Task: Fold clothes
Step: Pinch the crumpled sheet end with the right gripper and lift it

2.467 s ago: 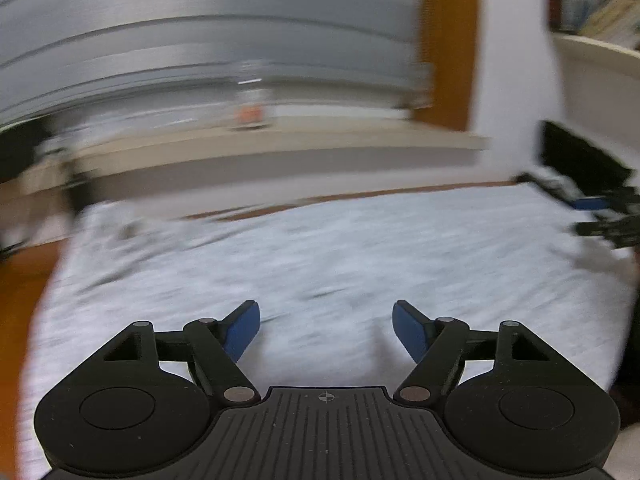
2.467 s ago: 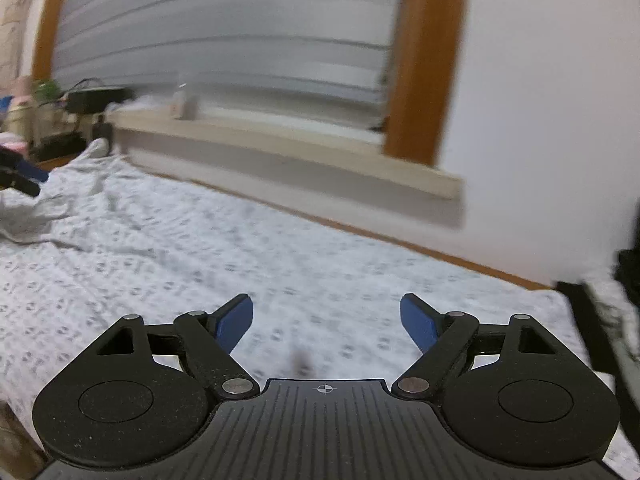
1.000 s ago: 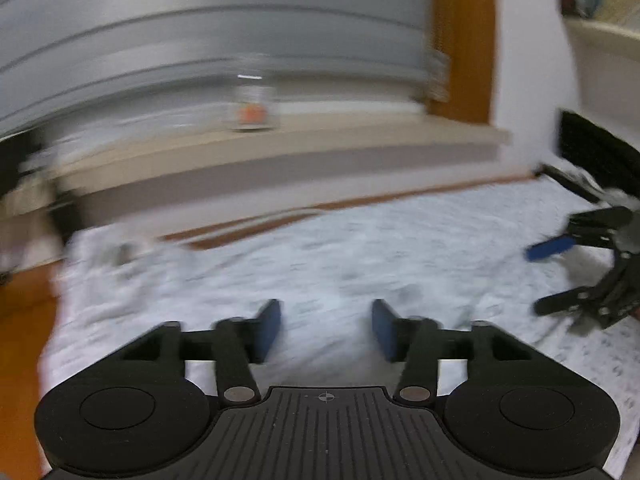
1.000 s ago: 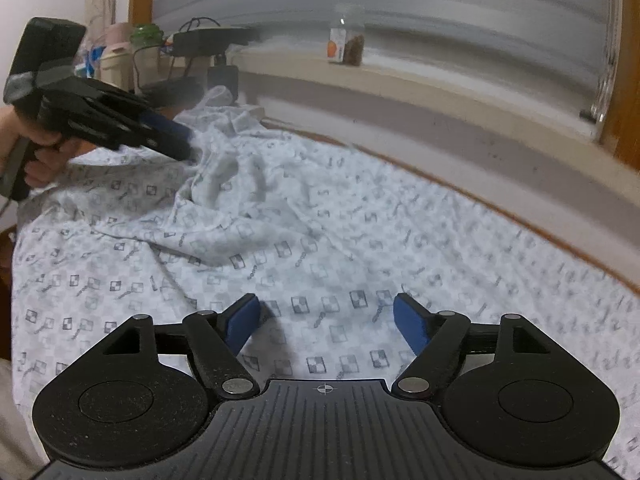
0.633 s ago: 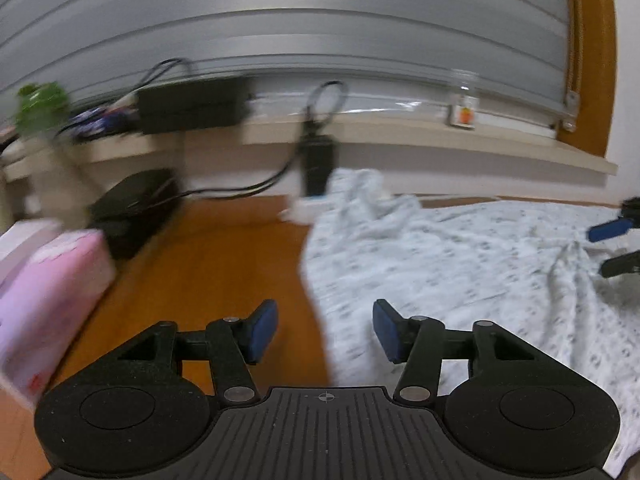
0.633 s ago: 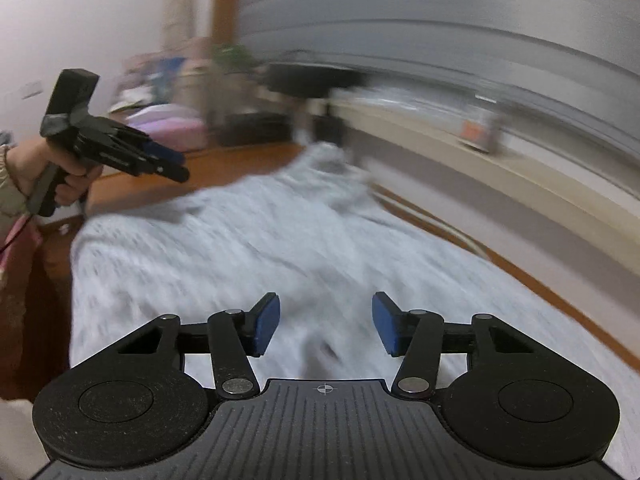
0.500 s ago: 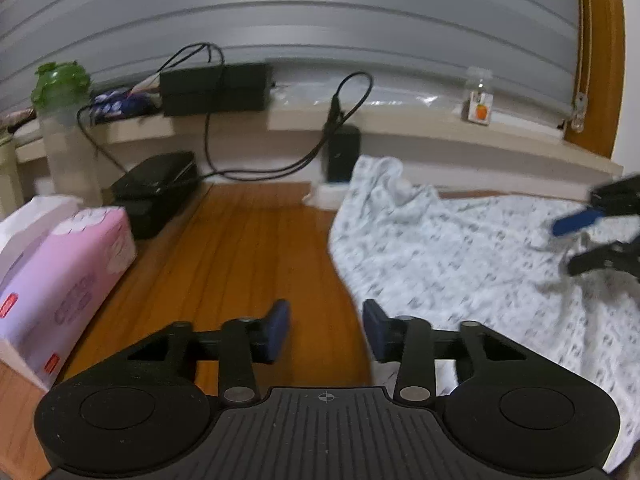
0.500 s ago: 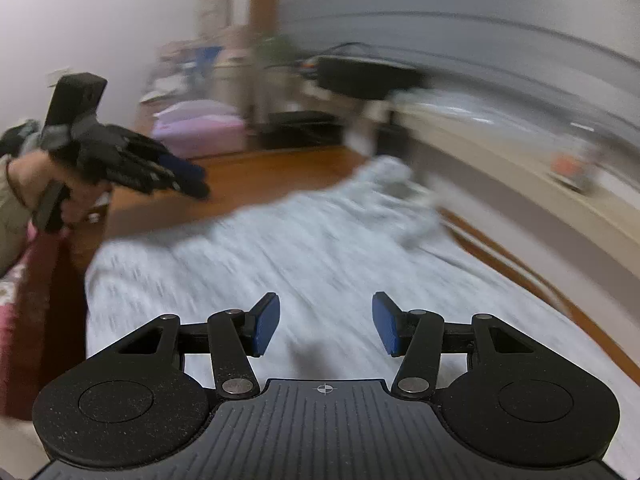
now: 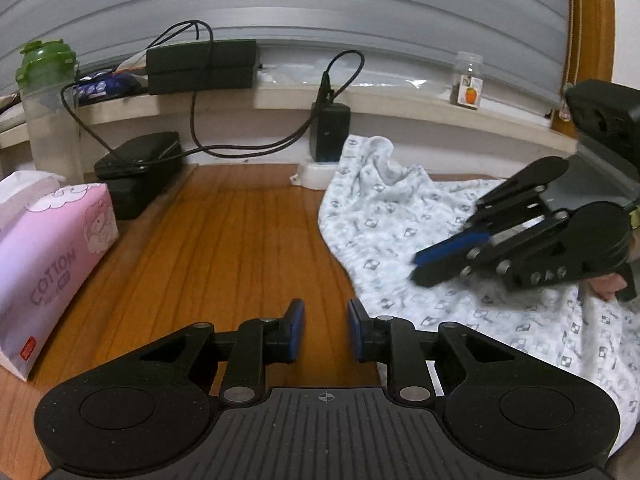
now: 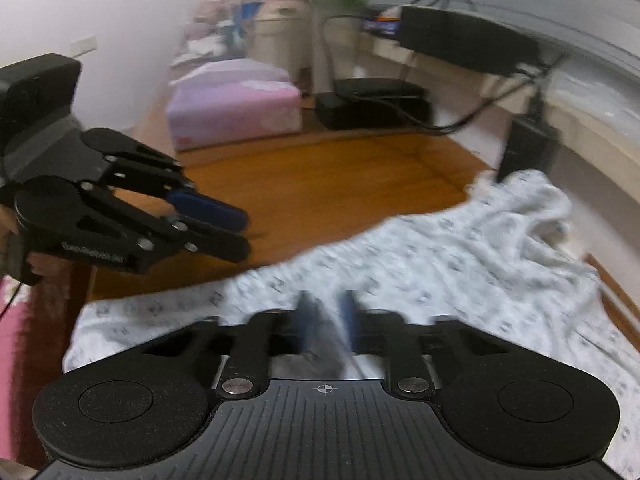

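Fingers of the left gripper [image 9: 326,330] are closing over bare wooden floor [image 9: 240,240] just beside the patterned garment [image 9: 460,280], nothing between them. Blurred right gripper [image 10: 326,320] is closing too, low over that cloth, seemingly to pinch an edge; whether it has caught fabric I cannot tell

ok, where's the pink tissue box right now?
In the left wrist view the pink tissue box sits at the far left on the wooden floor, beside the black case and below the green-lidded bottle.
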Motion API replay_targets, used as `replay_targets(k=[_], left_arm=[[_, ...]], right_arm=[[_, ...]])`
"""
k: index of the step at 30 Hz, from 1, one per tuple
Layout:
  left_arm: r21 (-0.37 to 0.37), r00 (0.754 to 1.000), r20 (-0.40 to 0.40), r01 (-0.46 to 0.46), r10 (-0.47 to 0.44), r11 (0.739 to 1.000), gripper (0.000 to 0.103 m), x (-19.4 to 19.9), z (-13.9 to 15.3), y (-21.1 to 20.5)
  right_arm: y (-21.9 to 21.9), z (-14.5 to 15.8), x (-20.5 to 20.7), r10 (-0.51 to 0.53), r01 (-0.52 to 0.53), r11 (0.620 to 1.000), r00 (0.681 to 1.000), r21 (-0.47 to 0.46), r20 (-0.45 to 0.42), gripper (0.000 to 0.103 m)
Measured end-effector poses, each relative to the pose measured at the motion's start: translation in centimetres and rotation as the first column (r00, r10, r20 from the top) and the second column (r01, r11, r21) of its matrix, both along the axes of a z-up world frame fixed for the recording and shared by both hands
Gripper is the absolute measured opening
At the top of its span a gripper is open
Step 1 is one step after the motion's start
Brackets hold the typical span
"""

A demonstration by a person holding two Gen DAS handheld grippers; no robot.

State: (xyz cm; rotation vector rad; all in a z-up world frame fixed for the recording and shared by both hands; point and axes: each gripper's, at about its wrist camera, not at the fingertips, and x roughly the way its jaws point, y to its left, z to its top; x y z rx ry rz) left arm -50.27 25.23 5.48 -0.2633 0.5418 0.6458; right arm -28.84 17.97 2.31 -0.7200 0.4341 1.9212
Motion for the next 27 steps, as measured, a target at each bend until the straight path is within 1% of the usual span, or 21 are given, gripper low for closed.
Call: replay_targets(k=[5,10,11,12,14,16,17,21,23,24,25,26,27], left_arm=[[-0.02,1.0,0.023,0.0,0.001,1.0,0.025,-0.3,-0.2,0.3],[-0.029,0.999,0.035,0.01,-0.009,1.0,0.025,-0.1,0.0,0.1],[-0.036,0.999,0.042,0.016,-0.015,0.999,0.025,-0.1,-0.1,0.1],[-0.047,0.999,0.051,0.022,-0.019,0.999,0.025,-0.1,-0.1,0.1],[-0.058,0.998,0.056,0.024,-0.02,0.998,0.025,0.0,-0.3,0.3],[-0.062,0.998,0.055,0.018,-0.015,0.998,0.025,0.1,-0.5,0.3],[-0.062,0.999,0.053,0.015,-0.012,0.998,0.025,0.1,-0.5,0.2],[-0.063,0.998,0.061,-0.004,0.008,0.998,0.025,-0.5,-0.4,0.2],[-0.063,0.998,0.064,-0.011,0.015,0.998,0.025,-0.9,-0.2,0.3],[-0.062,0.998,0.064,-0.014,0.018,0.998,0.025,-1.0,-0.2,0.3],[-0.062,0.998,0.064,-0.017,0.02,0.998,0.025,-1.2,-0.2,0.4],[-0.061,0.998,0.066,-0.018,0.022,0.998,0.025,-1.3,-0.1,0.4],[-0.061,0.997,0.069,-0.019,0.023,0.998,0.025,-1.3,-0.1,0.5]], right_arm=[[-0.9,-0.3,1.3,0.005,-0.005,1.0,1.0,-0.002,-0.027,0.01],[-1.9,-0.2,0.7,0.003,-0.005,1.0,0.998,0.025,0.06,0.01],[-2.1,-0.2,0.8,0.0,-0.002,1.0,0.998,0.028,0.069,0.011],[-2.1,-0.2,1.1,0.001,-0.003,1.0,0.999,0.027,0.052,0.011],[-1.7,-0.1,1.1,0.008,-0.009,0.999,1.0,0.034,0.027,0.017],[-1.1,0.0,0.7,0.009,-0.009,0.999,1.0,0.039,0.006,0.043],[-0.5,0.1,0.3,0.014,-0.014,0.999,1.0,0.034,-0.005,0.048],[1.9,-0.1,-1.5,0.016,-0.016,1.0,0.999,-0.002,-0.038,0.049],[2.6,-0.5,-1.9,0.012,-0.012,1.0,0.999,-0.003,-0.036,0.047],[2.6,-0.6,-1.8,0.013,-0.013,1.0,0.999,0.003,-0.048,0.043],[2.6,-0.6,-1.7,0.016,-0.015,1.0,0.998,0.009,-0.06,0.025],[2.5,-0.5,-1.4,0.019,-0.018,1.0,0.997,0.02,-0.072,0.01],[2.2,-0.3,-1.1,0.022,-0.019,0.999,0.996,0.034,-0.085,0.01]])
